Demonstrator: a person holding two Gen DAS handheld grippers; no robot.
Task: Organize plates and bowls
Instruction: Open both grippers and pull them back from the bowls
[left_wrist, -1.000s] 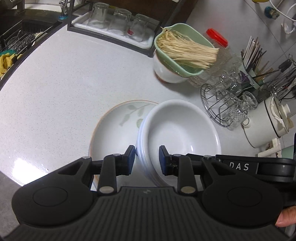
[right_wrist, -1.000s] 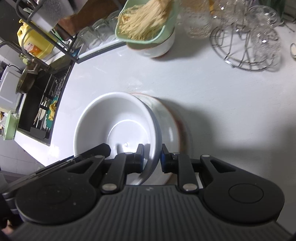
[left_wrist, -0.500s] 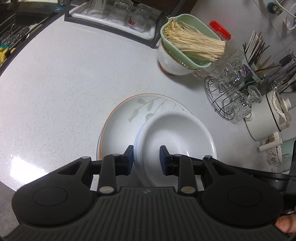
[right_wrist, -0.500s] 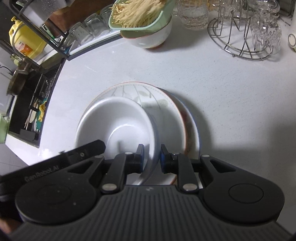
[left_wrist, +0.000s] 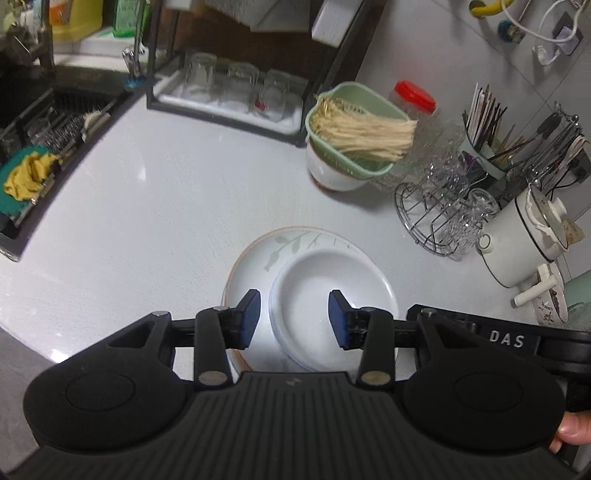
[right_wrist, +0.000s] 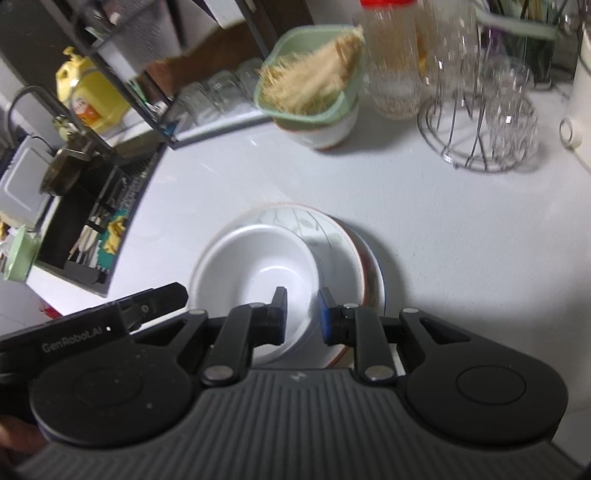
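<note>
A stack of white bowls rests on a leaf-patterned plate on the white counter. My left gripper is open, raised above the stack's near rim, with nothing between its pads. In the right wrist view the white bowls sit on the patterned plate, which lies on another plate. My right gripper is open with a narrow gap straddling the bowl rim without clear contact.
A green strainer of noodles sits on a bowl at the back. A wire rack of glasses, a white pot and a utensil holder stand at right. A sink is at left, a glass tray behind.
Both grippers let go of the bowl stack, which now rests on the plate. The left jaws opened wide and both grippers pulled up and back.
</note>
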